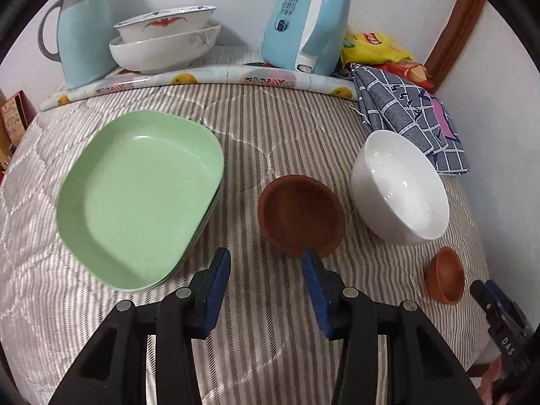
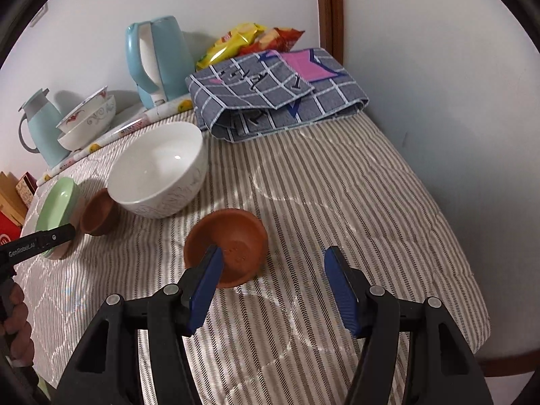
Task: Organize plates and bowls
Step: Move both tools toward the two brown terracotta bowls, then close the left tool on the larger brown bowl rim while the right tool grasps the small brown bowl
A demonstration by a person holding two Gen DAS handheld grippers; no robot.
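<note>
On the striped cloth lie a stack of green square plates [image 1: 141,199], a dark brown bowl [image 1: 302,214], a big white bowl [image 1: 400,187] and a small orange-brown bowl [image 1: 444,276]. My left gripper [image 1: 266,260] hovers open between the green plates and the dark brown bowl, its right finger just in front of that bowl's near rim. My right gripper [image 2: 273,256] is open over the small orange-brown bowl [image 2: 226,244], with its left finger across the bowl's near rim. The white bowl [image 2: 158,168], the dark brown bowl [image 2: 99,212] and the green plates [image 2: 55,214] sit further left.
At the back stand a light blue jug [image 1: 84,33], two stacked patterned bowls [image 1: 165,42], a blue kettle [image 1: 307,20], snack bags [image 1: 374,47] and a folded checked cloth [image 1: 411,114]. The table edge [image 2: 482,303] drops off on the right. A hand [image 2: 17,310] holds the left gripper.
</note>
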